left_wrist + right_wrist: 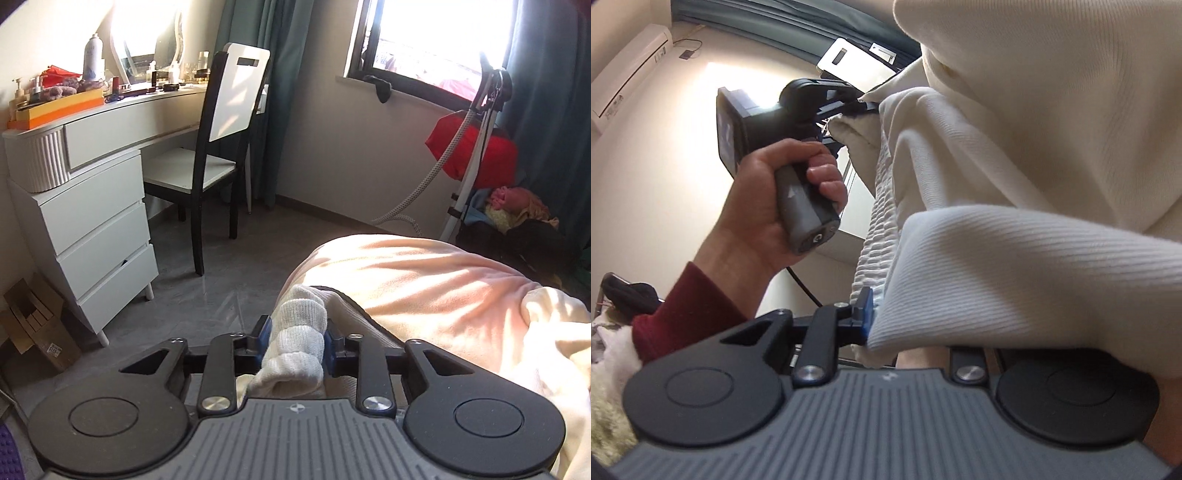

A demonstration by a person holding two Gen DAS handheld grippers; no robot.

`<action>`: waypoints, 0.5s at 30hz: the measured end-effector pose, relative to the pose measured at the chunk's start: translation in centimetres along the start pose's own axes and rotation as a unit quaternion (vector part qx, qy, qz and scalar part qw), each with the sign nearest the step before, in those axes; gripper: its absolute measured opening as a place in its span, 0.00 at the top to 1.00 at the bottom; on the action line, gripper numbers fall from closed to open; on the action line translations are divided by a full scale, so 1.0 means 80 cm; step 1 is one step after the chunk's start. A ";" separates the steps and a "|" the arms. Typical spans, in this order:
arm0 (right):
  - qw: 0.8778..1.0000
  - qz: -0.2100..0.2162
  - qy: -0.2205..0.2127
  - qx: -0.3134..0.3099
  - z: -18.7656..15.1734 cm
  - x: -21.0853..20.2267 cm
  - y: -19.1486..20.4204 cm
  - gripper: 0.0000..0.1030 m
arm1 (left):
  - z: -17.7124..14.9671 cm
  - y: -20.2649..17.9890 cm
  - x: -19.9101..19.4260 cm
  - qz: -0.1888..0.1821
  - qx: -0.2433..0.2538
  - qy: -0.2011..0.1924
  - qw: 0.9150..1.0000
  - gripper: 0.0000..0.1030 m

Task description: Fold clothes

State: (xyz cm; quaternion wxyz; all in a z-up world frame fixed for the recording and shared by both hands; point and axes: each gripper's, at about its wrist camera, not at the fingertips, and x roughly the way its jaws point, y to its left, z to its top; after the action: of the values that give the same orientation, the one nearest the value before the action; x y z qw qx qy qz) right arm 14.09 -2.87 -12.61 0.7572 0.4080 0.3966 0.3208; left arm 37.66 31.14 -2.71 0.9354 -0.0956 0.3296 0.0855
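The cream ribbed garment [1015, 177] hangs in the air between the two tools, its gathered elastic band [879, 206] stretched from one to the other. The left hand-held gripper [295, 338] is narrow, its blue pads pressing on a bunched stretch of the band [295, 339] that bulges up between them; from the right wrist view the same tool [849, 110] is seen higher up, pinching the far end of the band, with a bare hand [783, 206] wrapped around its grey handle and a dark red sleeve [687, 310] at the wrist. The right hand-held gripper [882, 314] grips the near end of the band; only its left blue pad shows, pressed against the cloth, while a ribbed fold of the garment drapes over the other finger and hides it. Below the left tool lies a bed with a peach blanket [424, 288] in sunlight and a cream cover [554, 332] beside it. Beyond stand a white dresser [92, 221] cluttered with bottles, a chair [221, 140] with a white back, teal curtains [258, 92], a bright window [436, 33] and a red bag [476, 151]. An air conditioner [628, 70] sits on the wall in the right wrist view.
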 end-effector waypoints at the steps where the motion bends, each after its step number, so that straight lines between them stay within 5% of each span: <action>1: 1.000 -0.009 0.001 -0.017 -0.002 -0.007 0.008 0.73 | -0.002 0.000 -0.004 0.005 -0.002 -0.002 1.000 0.63; 3: 0.998 -0.027 0.003 -0.050 -0.005 -0.020 0.024 0.64 | -0.008 0.000 -0.024 0.019 -0.007 -0.013 1.000 0.38; 5: 0.995 -0.043 0.002 -0.086 -0.009 -0.038 0.040 0.28 | -0.017 -0.007 -0.057 0.038 -0.005 -0.033 0.999 0.26; 7: 0.990 -0.052 -0.011 -0.128 -0.016 -0.068 0.058 0.15 | -0.029 -0.018 -0.089 0.040 0.008 -0.044 0.998 0.24; 15: 0.958 -0.116 -0.112 -0.237 -0.016 -0.223 0.096 0.16 | -0.109 -0.093 -0.255 -0.016 0.042 -0.067 0.997 0.15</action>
State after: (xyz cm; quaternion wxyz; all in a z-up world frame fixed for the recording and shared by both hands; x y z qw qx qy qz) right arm 3.18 -13.32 -0.29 0.9039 0.2015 0.2662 0.2675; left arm 18.45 19.90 4.46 0.9597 -0.0558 0.2681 0.0627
